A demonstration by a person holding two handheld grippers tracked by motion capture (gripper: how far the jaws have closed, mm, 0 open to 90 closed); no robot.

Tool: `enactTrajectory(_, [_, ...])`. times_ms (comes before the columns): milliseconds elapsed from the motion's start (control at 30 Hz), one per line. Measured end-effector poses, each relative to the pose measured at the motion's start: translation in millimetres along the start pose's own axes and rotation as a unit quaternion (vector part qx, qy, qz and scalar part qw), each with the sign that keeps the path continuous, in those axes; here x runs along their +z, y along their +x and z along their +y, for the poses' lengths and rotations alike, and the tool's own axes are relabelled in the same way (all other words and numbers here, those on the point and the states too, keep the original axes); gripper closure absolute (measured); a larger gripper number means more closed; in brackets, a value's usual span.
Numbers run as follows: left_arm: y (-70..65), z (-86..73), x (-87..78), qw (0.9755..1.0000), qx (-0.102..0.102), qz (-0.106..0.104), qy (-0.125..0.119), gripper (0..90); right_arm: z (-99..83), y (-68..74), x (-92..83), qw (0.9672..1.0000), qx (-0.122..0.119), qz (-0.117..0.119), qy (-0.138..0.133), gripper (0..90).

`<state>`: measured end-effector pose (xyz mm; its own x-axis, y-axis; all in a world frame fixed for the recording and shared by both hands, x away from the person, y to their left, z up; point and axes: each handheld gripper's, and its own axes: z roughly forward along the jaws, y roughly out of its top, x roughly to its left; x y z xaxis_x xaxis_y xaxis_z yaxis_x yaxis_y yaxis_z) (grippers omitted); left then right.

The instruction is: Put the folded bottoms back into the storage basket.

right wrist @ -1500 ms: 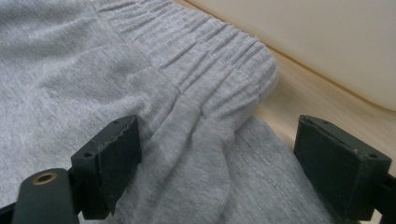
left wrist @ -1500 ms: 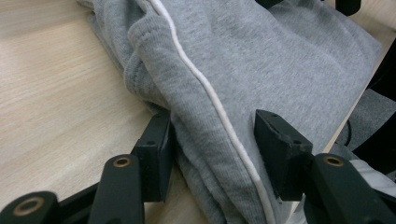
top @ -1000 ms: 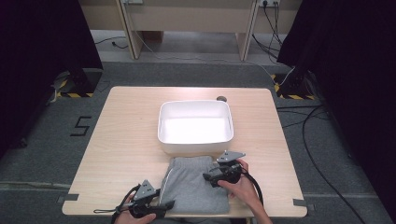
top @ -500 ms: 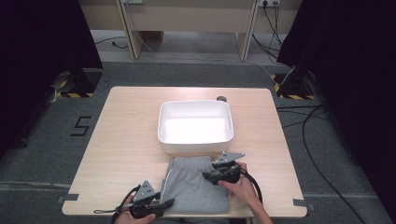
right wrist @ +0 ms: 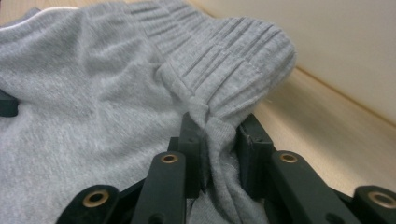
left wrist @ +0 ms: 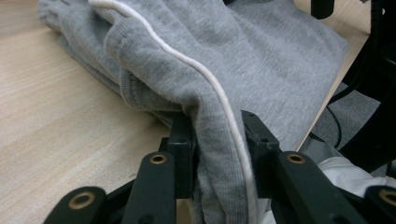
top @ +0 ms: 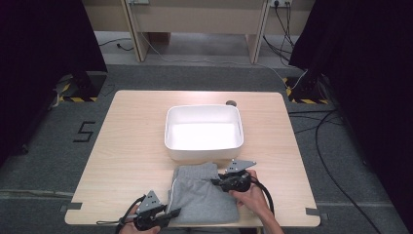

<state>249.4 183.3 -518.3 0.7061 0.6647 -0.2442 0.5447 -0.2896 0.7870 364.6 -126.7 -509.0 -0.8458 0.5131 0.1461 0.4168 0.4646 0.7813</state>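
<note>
Both claws have just been closing, and each now pinches a fold of the folded grey knit garment with white piping (top: 202, 195): the left claw (left wrist: 217, 144) on the piped edge, the right claw (right wrist: 222, 140) on the ribbed waistband. The garment, lying on the wooden worktop (top: 126, 146), seems ready for lifting. Ahead of the right claw sits the white rectangular plastic tub (top: 203, 113). Both hands hold low and level.

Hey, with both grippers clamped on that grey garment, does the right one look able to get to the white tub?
Probably yes. The right gripper, shut on the grey garment's ribbed edge, sits just in front of the white tub, with nothing between them.
</note>
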Motion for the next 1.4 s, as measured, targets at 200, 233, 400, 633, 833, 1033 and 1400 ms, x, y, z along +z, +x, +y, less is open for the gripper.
enactTrajectory(200, [-6.3,6.1,-8.2,0.9998,0.013,-0.001,-0.015,69.3,7.2,7.8,-6.5,0.9996,-0.019,-0.009,-0.018,77.7])
enactTrajectory(233, [-7.5,7.2,-9.6,0.9997,0.014,-0.003,-0.019,69.4,10.4,11.4,-11.0,0.9993,-0.027,-0.013,-0.024,77.9])
enactTrajectory(400, [-13.5,13.8,-16.7,0.9993,0.02,-0.013,-0.03,69.4,16.5,16.0,-21.2,0.9986,-0.036,-0.014,-0.037,78.0])
enactTrajectory(633, [-19.1,21.8,-25.6,0.999,0.027,-0.011,-0.034,69.4,23.4,21.2,-36.0,0.9975,-0.046,-0.013,-0.053,78.0])
enactTrajectory(833, [-21.6,29.6,-34.8,0.9989,0.039,-0.01,-0.025,69.4,31.6,27.0,-39.9,0.997,-0.058,-0.008,-0.05,78.0])
enactTrajectory(1033, [-23.9,39.1,-43.4,0.998,0.05,-0.008,-0.036,69.3,43.3,30.0,-46.9,0.9953,-0.073,-0.012,-0.062,78.0])
enactTrajectory(1400, [-29.8,58.8,-65.4,0.9964,0.066,-0.004,-0.053,69.2,67.4,36.8,-63.1,0.9922,-0.097,-0.005,-0.079,78.0])
